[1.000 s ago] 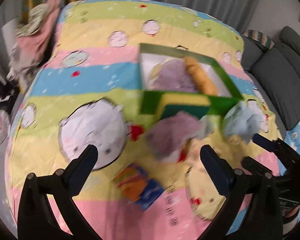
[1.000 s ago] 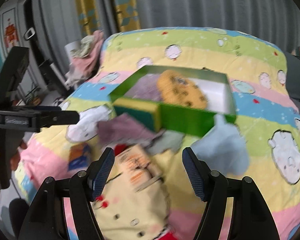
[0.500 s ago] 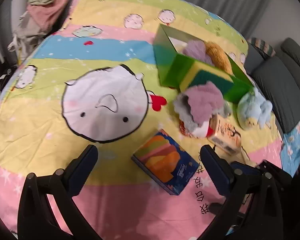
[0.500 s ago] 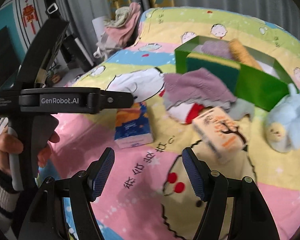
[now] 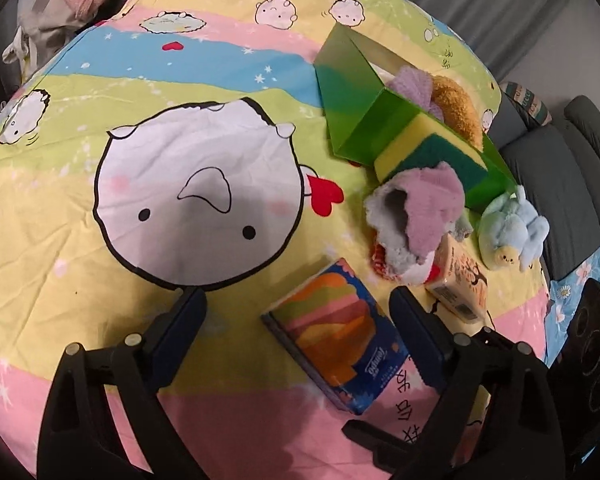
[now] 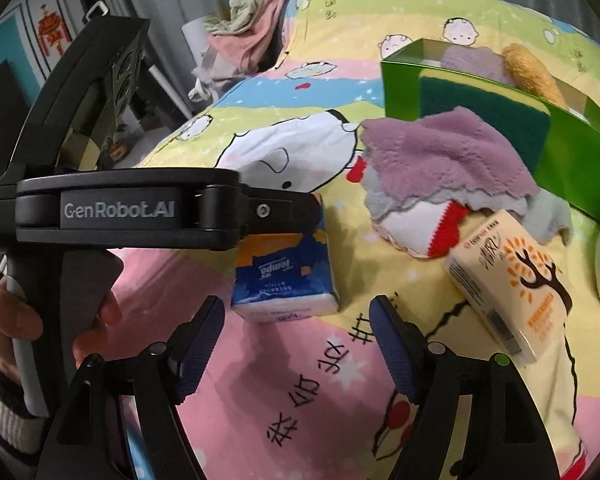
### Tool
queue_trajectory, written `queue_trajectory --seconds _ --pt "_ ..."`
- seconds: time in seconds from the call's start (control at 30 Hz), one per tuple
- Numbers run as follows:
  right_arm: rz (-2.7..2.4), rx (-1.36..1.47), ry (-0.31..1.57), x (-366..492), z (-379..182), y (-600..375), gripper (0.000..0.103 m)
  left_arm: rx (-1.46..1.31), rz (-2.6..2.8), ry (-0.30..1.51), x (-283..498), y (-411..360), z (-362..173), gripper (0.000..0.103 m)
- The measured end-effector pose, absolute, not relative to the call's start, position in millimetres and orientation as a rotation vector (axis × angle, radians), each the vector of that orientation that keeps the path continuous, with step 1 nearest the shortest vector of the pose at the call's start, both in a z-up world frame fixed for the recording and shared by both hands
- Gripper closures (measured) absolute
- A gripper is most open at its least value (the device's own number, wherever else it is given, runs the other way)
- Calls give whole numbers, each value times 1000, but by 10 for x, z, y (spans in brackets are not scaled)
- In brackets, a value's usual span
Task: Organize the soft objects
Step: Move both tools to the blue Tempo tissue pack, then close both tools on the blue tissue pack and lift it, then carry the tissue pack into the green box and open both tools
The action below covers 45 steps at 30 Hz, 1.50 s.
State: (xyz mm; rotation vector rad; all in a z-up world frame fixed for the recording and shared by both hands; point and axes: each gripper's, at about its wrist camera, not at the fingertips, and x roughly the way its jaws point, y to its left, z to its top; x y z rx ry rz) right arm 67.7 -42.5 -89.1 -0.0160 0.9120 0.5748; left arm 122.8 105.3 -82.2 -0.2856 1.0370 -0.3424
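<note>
1. The blue tissue pack (image 5: 334, 332) lies flat on the bedspread (image 5: 100, 280), near the green box (image 5: 364, 120) that already holds a purple cloth and a tan plush
2. Close by lie a purple towel (image 6: 440, 156), a cream tissue pack (image 6: 512, 280) and a light-blue plush (image 5: 512, 228), all outside the box
3. Step in hand, as judged: approach to pick up the blue tissue pack
4. Left gripper (image 5: 300, 324): jaws wide apart and just closing a little; the pack sits between them toward the right finger, with no firm pad contact visible
5. Right gripper (image 6: 296, 320): jaws apart, just opened slightly, nothing held; it points down at the bedspread just short of the same pack
6. Next move likely calls for centring the left jaws on the pack, then closing
7. A hand (image 6: 4, 320) in a striped cuff grips the left tool's handle, angled downward
</note>
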Motion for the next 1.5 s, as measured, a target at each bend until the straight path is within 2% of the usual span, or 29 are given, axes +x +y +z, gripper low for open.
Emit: queue_trajectory --seconds 0.27,0.4,0.47,0.53,0.83,1.1,1.5 --pt "567 -71 931 795 -907 -277 28 -260 -346 1026 1223 1008 -855 26" --pt "554 -102 922 790 -919 -245 29 -275 -362 1023 1214 1011 -866 47" --pt "546 -107 919 785 -917 -246 42 -290 -393 1030 1195 1002 -864 47" --pt "553 -104 913 773 -906 -254 49 -286 -401 1033 1174 989 -859 47" --pt "553 -103 870 556 -773 -285 49 -268 -405 1008 1009 938 -691 50" --pt "550 -102 767 211 -415 -433 49 -240 -432 889 625 828 -276 51" --pt "511 -52 668 -135 -5 -889 49 -121 -460 776 259 291 211 50"
